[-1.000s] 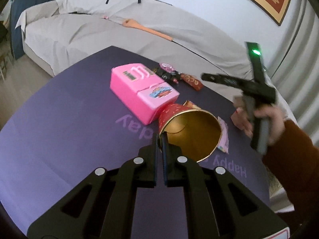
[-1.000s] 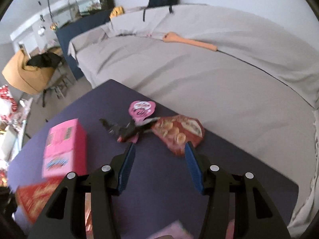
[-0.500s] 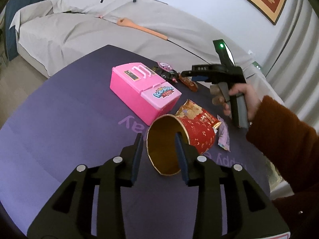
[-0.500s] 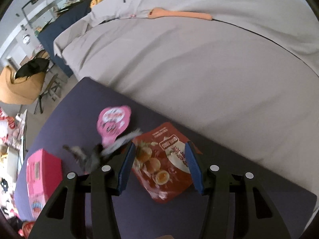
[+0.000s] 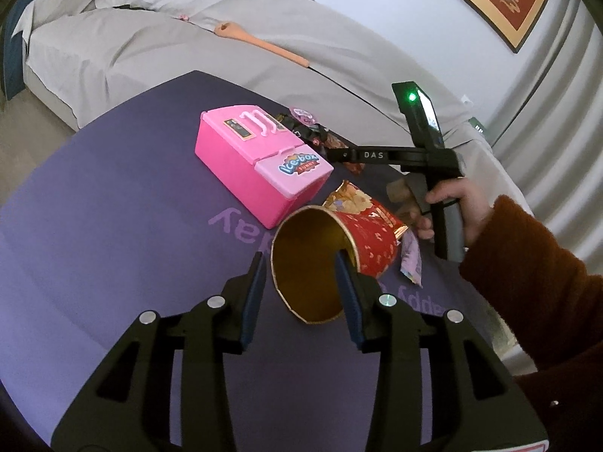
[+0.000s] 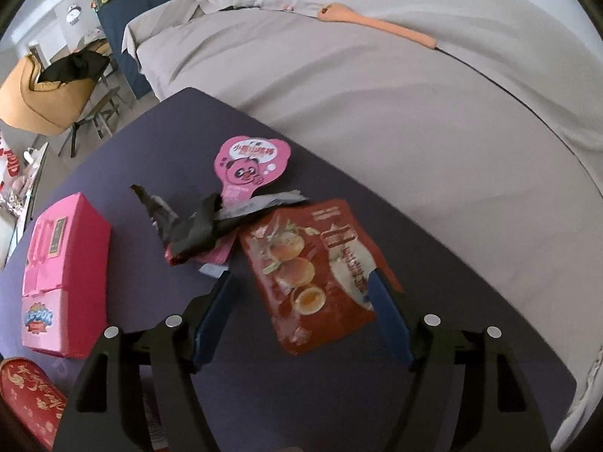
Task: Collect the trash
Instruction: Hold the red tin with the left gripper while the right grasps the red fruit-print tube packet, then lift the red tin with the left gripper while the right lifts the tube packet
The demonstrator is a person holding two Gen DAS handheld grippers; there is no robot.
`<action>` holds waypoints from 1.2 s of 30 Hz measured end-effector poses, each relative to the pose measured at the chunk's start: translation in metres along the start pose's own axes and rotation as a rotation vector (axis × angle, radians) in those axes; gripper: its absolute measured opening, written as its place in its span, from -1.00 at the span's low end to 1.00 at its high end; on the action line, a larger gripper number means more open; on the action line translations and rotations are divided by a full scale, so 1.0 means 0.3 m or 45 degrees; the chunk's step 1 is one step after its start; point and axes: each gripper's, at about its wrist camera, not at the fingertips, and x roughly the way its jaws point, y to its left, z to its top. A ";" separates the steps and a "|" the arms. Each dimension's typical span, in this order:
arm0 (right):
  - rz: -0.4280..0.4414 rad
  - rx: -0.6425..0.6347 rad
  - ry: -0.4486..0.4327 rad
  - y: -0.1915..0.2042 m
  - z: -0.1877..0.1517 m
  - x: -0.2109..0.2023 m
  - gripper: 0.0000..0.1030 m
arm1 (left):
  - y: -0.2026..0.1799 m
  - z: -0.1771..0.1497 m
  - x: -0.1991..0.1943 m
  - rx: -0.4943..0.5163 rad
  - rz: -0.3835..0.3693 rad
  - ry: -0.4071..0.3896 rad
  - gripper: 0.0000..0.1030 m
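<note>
A red paper cup (image 5: 350, 241) with a gold inside lies on its side on the purple table, mouth toward me. My left gripper (image 5: 299, 263) is open, its fingers astride the cup's rim, one outside and one inside the mouth. My right gripper (image 6: 301, 282) is open and empty, fingers on either side of a red snack wrapper (image 6: 312, 271) lying flat. A crumpled black wrapper (image 6: 196, 226) and a pink panda lid (image 6: 248, 162) lie just beyond it. The right gripper (image 5: 339, 155) also shows in the left wrist view, over the wrappers.
A pink toy fridge box (image 5: 260, 162) lies left of the cup, and shows in the right wrist view (image 6: 60, 275). More wrappers (image 5: 410, 260) lie under and right of the cup. A grey covered sofa (image 6: 377, 94) with a wooden spoon (image 6: 377, 24) runs behind the table.
My left gripper opened and closed in around the cup's rim; the cup turned its mouth toward me. My right gripper moved forward and down over the red wrapper.
</note>
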 end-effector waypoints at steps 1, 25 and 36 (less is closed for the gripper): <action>-0.002 -0.004 -0.017 -0.005 -0.001 0.002 0.33 | -0.001 0.000 -0.003 -0.004 -0.007 -0.001 -0.30; -0.095 0.047 -0.307 -0.086 -0.299 -0.542 -0.73 | -0.213 -0.016 -0.004 0.017 -0.023 0.032 -0.25; -0.176 0.029 -0.353 -0.130 -0.554 -0.699 -0.73 | -0.308 -0.103 0.032 0.093 0.042 0.097 -0.25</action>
